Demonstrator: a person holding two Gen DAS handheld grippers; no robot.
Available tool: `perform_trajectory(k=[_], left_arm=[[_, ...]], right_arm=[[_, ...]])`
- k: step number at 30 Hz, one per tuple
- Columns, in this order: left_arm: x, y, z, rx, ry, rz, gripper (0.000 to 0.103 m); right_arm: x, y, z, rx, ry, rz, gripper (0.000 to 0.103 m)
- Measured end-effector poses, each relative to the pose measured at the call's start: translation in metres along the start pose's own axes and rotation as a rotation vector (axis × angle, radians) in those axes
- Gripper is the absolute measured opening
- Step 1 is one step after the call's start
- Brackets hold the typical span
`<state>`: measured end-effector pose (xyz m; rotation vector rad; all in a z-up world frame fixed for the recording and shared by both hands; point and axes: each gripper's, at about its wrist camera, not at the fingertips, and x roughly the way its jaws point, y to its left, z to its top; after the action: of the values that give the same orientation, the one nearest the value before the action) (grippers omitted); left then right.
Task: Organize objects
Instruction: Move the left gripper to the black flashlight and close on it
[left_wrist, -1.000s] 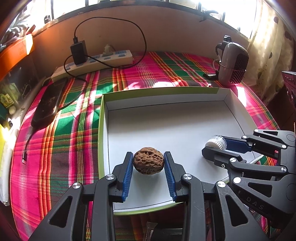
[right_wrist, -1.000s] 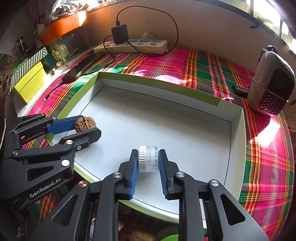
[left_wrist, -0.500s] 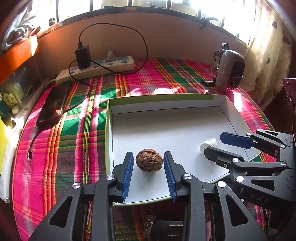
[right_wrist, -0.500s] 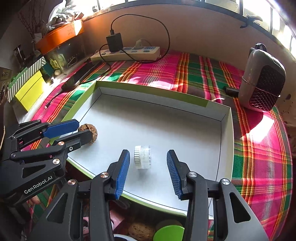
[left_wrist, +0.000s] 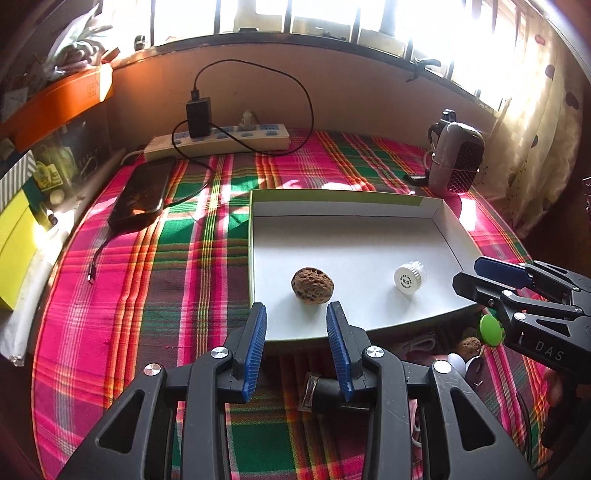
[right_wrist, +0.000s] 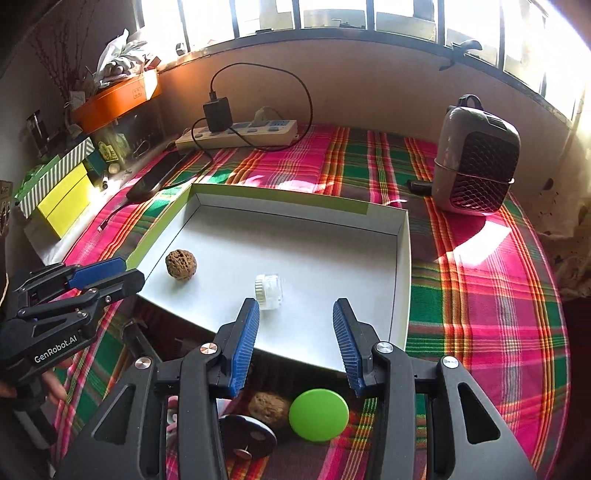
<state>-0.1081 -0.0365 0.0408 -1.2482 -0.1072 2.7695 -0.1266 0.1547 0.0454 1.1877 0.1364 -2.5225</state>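
A brown walnut (left_wrist: 312, 285) and a small clear jar with a white lid (left_wrist: 408, 277) lie apart on the floor of a white shallow tray with a green rim (left_wrist: 332, 194). My left gripper (left_wrist: 295, 309) is open, its tips just short of the walnut, with nothing between them. In the right wrist view the jar (right_wrist: 269, 291) lies on its side just past the left fingertip of my right gripper (right_wrist: 295, 304), which is open and holds nothing. Each gripper also shows in the other view: the right gripper (left_wrist: 471, 273) and the left gripper (right_wrist: 131, 271).
Plaid cloth covers the table. A power strip (left_wrist: 218, 138), a dark phone (left_wrist: 140, 195) and a grey heater (left_wrist: 458, 162) sit behind the tray. A green disc (right_wrist: 318, 414), another walnut (right_wrist: 267, 406) and a dark disc (right_wrist: 247, 434) lie below the tray's near edge. Boxes (right_wrist: 62, 203) stand at left.
Both grippers let go, the left of the walnut and the right of the jar. They drew back and up from the tray. Walnut and jar stayed on the tray floor.
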Motion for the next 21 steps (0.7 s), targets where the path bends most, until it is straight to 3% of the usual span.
perform_trajectory(k=[11,15,21], left_arm=[[-0.014,0.01,-0.027,-0.081,0.04,-0.035,0.032],[-0.013,0.001,-0.033,-0.075,0.074,-0.064,0.032],[-0.008,-0.015,-0.036,-0.047,0.11,-0.086,0.032]], right_arm=[[-0.031,-0.017,-0.036,0.06,-0.052,-0.029,0.044],[-0.036,-0.019,-0.05,0.065,-0.052,-0.028,0.052],[-0.041,-0.016,-0.066,0.055,-0.052,0.004,0.052]])
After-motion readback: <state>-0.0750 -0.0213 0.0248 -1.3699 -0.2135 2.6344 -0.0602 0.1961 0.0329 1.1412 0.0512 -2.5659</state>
